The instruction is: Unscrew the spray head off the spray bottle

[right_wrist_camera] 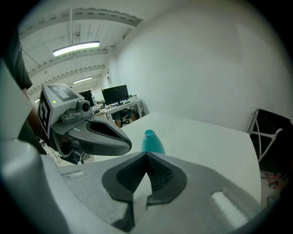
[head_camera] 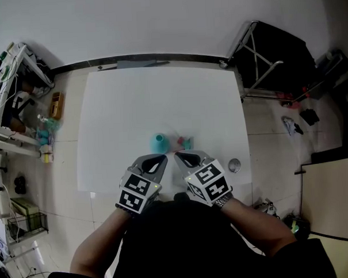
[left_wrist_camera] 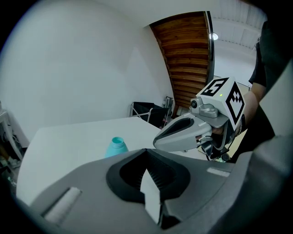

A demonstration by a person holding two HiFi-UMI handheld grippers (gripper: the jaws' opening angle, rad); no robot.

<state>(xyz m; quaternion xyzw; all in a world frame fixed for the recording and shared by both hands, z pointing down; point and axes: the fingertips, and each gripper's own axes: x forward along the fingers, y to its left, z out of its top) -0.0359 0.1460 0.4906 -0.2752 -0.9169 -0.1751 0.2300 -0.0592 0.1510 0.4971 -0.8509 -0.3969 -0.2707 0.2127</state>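
The teal plastic spray bottle [head_camera: 159,143] stood on the white square table [head_camera: 115,109], near its front edge, with the small spray head [head_camera: 184,143] just right of it. The left gripper [head_camera: 161,160] and right gripper [head_camera: 178,157] were side by side before them. A small round metal object [head_camera: 234,165] lay farther right.

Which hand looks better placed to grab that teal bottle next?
Left, probably. In the head view the teal bottle stands just ahead of the left gripper, while the right gripper faces the spray head lying beside it. Both grippers' jaws are shut and empty, so either must open first.
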